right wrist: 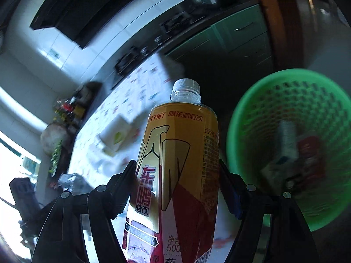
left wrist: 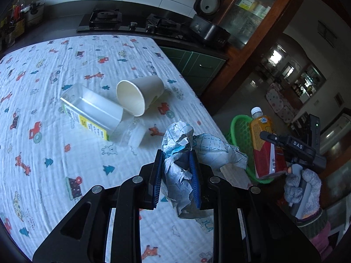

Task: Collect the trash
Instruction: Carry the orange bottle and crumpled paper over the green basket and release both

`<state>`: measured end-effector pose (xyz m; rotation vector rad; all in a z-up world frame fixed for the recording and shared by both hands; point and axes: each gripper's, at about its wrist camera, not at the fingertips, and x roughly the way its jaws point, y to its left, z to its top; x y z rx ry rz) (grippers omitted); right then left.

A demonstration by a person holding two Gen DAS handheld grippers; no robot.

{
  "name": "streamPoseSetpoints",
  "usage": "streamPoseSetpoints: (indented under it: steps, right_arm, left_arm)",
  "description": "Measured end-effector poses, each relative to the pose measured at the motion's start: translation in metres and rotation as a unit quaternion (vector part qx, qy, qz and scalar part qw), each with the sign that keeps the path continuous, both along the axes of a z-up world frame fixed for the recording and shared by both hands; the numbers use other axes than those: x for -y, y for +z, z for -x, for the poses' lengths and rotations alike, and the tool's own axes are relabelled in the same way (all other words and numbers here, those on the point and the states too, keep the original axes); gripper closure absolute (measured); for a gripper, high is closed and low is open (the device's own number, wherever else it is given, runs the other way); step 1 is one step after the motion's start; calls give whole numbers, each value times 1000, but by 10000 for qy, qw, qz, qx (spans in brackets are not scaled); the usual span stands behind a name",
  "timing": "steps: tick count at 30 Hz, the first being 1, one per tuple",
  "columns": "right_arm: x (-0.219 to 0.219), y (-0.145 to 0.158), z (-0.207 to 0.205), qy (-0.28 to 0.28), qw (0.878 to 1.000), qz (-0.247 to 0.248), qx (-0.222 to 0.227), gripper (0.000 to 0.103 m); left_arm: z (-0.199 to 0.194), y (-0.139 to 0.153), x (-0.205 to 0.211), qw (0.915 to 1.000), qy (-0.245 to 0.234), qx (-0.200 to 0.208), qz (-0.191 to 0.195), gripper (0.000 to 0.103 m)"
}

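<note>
Right tool (right wrist: 177,188) clamping bottle (right wrist: 177,153) beside basket (right wrist: 241,120)

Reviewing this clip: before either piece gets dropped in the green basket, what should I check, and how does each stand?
1. Left gripper shut on crumpled paper: ok.
2. Right gripper shut on bottle: ok.
3. Bottle cap on: ok.
4. Green basket has room: ok, some items inside.
5. Bottle over basket: not ok, beside the rim.
6. Table cleared: not ok, paper cup and clear box remain.
</note>
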<state>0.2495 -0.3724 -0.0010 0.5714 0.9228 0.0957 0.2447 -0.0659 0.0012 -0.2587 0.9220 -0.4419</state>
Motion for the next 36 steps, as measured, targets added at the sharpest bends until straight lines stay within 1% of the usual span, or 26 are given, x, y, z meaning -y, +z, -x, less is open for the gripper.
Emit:
streamPoseSetpoints:
  steps: [3, 7, 9, 13, 16, 18, 21, 26, 31, 36]
  right_arm:
    - [39, -9, 3, -334, 9993, 117, -86, 34]
    - [79, -24, 2, -725, 9954, 591, -222, 34]
    - [94, -33, 0, -842, 9938, 687, -254, 34]
    - [112, -51, -3, -947, 9894, 1046, -332, 34]
    - [117, -62, -6, -921, 9853, 1381, -408, 34]
    - [119, -69, -8, -918, 9831, 1512, -466, 34]
    - [130, -82, -11, -910, 9819, 1572, -536, 33]
    - [143, -92, -8, -905, 9846, 1399, -528, 33]
    - [140, -81, 2, -830, 9861, 1394, -362, 33]
    - [140, -64, 22, -798, 9866, 1421, -107, 33]
  left_arm:
    - [-6, 7, 20, 9999, -132, 59, -15, 80]
    - [-14, 15, 46, 9995, -285, 111, -75, 80]
    - [-19, 18, 60, 9992, -366, 122, -95, 80]
    - [-28, 26, 89, 9983, -537, 176, -122, 80]
    - [-33, 29, 111, 9975, -665, 198, -123, 80]
    - [-37, 30, 126, 9968, -755, 209, -136, 80]
    - [-41, 31, 152, 9955, -907, 237, -171, 80]
    - [-46, 28, 188, 9934, -1105, 226, -229, 80]
    - [-54, 15, 219, 9917, -1255, 93, -261, 80]
    - [-64, 0, 242, 9901, -1365, -7, -337, 80]
